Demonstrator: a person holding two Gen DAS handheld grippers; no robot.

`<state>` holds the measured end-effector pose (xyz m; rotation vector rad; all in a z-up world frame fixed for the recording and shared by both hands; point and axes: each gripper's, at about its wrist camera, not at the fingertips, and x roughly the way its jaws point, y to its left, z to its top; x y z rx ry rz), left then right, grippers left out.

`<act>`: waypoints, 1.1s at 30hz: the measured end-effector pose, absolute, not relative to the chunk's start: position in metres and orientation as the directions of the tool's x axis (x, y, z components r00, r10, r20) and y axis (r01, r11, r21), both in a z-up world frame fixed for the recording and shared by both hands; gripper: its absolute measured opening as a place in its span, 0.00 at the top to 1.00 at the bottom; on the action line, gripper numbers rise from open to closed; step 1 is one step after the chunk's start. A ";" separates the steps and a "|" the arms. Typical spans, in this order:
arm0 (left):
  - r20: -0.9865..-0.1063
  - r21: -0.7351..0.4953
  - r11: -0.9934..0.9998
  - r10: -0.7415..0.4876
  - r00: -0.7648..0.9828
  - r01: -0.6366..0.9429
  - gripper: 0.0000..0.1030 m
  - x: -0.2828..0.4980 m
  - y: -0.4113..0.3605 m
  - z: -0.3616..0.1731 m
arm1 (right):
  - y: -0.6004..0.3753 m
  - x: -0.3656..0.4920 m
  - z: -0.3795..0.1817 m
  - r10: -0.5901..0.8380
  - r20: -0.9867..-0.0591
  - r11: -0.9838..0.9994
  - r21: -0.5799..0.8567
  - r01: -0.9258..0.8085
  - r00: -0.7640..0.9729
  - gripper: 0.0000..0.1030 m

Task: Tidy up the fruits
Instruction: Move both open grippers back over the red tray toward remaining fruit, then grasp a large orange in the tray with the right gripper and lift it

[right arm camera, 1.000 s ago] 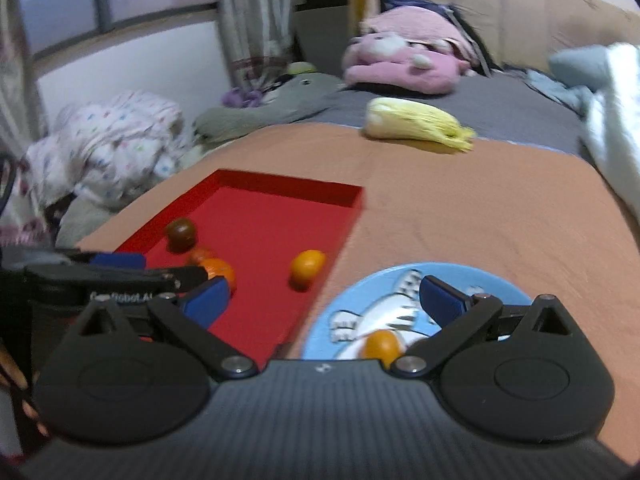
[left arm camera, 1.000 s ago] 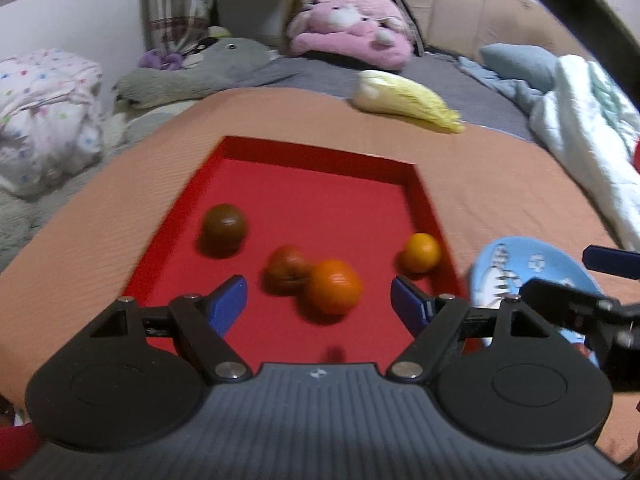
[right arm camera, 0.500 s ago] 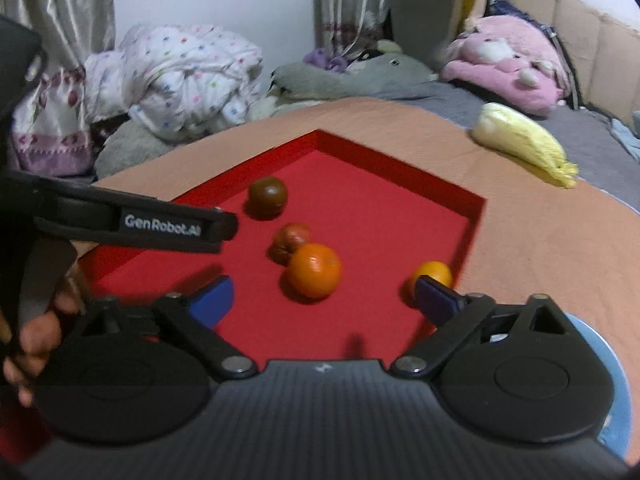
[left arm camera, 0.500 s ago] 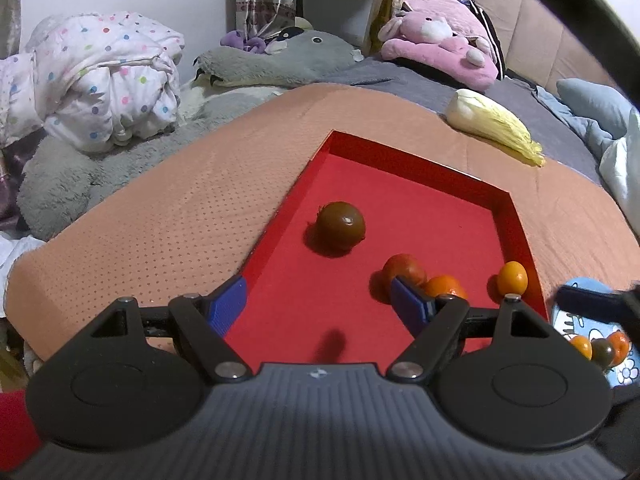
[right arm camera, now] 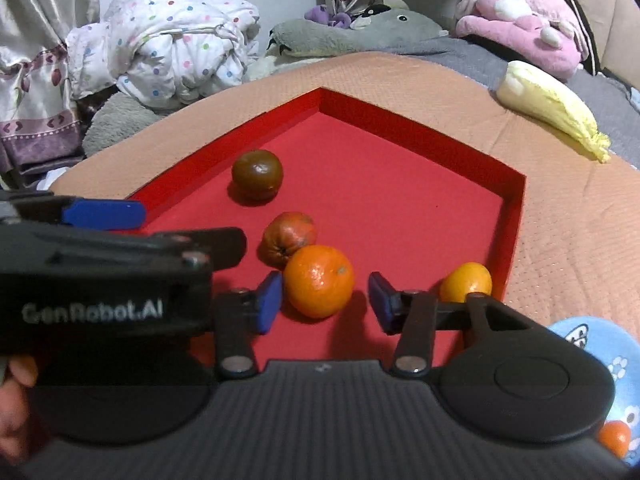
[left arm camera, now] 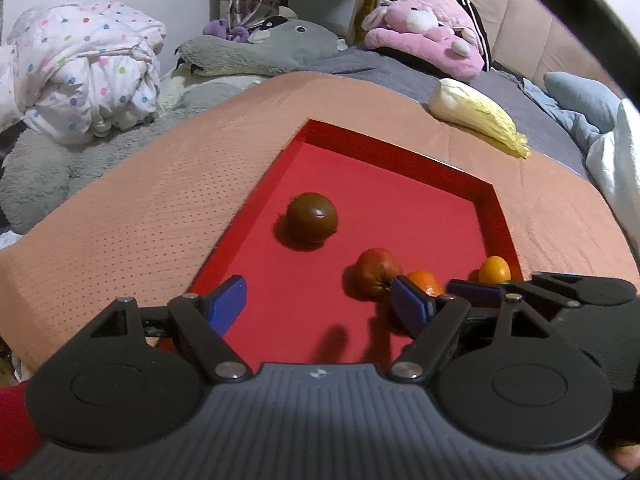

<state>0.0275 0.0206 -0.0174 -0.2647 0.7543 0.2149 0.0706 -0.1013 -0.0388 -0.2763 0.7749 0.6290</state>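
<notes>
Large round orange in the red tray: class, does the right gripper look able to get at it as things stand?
Probably yes: the large round orange lies between the right gripper's closing jaws, neither pad clearly pressing, nothing blocking.

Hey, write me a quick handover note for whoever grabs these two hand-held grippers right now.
Right hand-held gripper: jaws have just been closing around the big orange in the red tray; pads not yet pressing on it.
Left hand-held gripper: open, empty, over the tray's near end.
In the tray too: dark brown fruit, reddish fruit, small orange fruit.
Blue plate beside the tray already holds at least one orange fruit.
Left, as it looks: finish gripping the big orange and carry it to the plate, then move the other three.
</notes>
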 end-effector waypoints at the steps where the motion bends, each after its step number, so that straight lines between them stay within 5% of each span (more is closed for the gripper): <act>1: -0.697 -0.161 0.945 0.095 0.711 -0.285 0.19 0.029 0.020 -0.018 | -0.100 0.070 -0.039 0.428 -0.722 0.783 -0.005 -0.622 0.544 0.57; 21: -0.732 -0.174 0.965 0.007 0.681 -0.197 0.21 0.071 0.001 -0.037 | -0.158 0.034 -0.031 0.429 -0.694 0.832 0.053 -0.552 0.579 0.59; 33: -0.746 -0.172 0.970 -0.015 0.666 -0.170 0.62 0.083 -0.003 -0.048 | -0.169 0.023 -0.025 0.433 -0.678 0.840 0.064 -0.539 0.594 0.59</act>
